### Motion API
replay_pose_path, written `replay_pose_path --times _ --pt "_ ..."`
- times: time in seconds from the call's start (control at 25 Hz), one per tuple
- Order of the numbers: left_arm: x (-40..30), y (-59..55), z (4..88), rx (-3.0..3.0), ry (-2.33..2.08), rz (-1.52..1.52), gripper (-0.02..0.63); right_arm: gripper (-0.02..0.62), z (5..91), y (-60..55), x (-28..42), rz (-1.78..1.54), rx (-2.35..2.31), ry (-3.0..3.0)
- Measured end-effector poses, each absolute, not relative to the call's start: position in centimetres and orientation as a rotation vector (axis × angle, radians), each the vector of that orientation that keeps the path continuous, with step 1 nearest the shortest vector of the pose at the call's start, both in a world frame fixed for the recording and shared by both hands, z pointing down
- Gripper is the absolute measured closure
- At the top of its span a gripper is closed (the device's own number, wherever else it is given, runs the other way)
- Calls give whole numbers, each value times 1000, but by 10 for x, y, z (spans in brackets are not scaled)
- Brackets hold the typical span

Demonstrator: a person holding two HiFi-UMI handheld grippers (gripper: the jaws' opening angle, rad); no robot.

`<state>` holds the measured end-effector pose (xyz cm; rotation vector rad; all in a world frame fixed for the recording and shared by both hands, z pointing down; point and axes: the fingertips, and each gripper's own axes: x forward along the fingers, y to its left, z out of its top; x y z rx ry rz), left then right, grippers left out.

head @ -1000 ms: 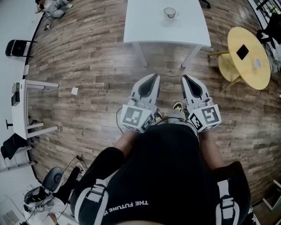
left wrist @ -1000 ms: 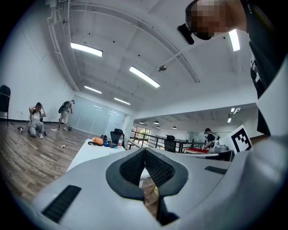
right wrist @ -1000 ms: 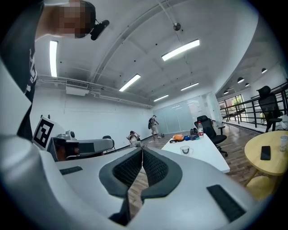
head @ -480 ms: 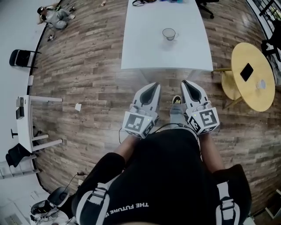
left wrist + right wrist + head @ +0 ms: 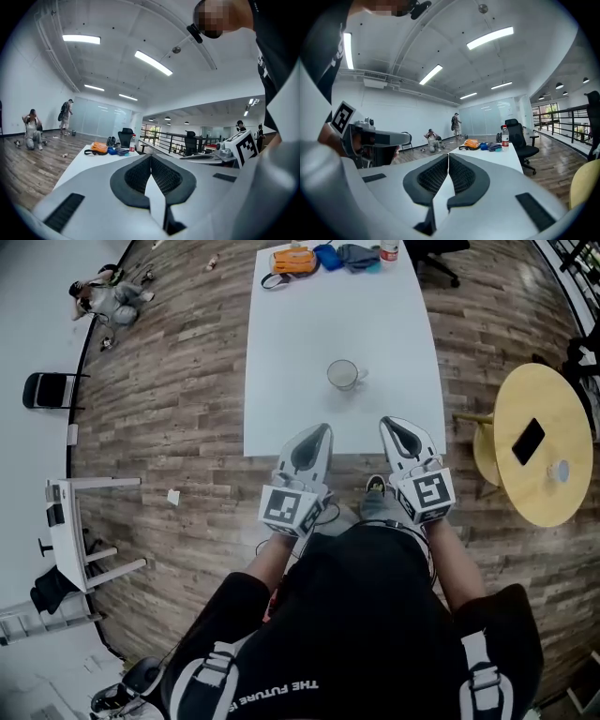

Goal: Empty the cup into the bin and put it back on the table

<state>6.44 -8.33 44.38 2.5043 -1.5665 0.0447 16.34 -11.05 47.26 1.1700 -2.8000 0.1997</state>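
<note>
Standing upright on the white table [image 5: 281,381], the cup [image 5: 343,375] sits near its front edge, apart from both grippers; the left gripper [image 5: 311,442] and right gripper [image 5: 401,434] hover side by side at that edge, jaws closed together, empty; bags [image 5: 292,260] and a bottle [image 5: 388,249] lie at the far end.

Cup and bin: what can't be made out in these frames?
- Cup contents: head view, too small to tell.
- Cup in the gripper views: not seen, apparently blocked by the bodies of the left gripper and right gripper.
- Bin: shows in no view.
</note>
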Motion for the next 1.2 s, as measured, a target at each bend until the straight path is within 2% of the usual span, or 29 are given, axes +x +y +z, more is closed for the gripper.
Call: replay_pose_path --times 0.56,0.76,0.8,0.84,0.88,0.96,1.2 --pt "25 -166 505 2471 -1535 227 583 571 564 -216 136 311 1189 -2582" --pt "32 -197 553 2496 -1442 287 573 478 610 -251 131 346 1160 -2524" --pt "36 -203 565 2507 -1410 308 483 476 620 -258 132 343 1153 -2506" --pt "39 -209 579 2507 -1376 331 330 476 630 -264 131 339 1142 -2488" --pt "41 -214 594 2498 -1348 357 296 476 639 -269 131 330 1128 -2471" --pt "41 -223 621 2484 -1309 409 263 476 655 -278 127 306 1102 -2443" --pt "43 -235 643 2498 -1262 411 252 476 676 -297 118 307 1079 -2447"
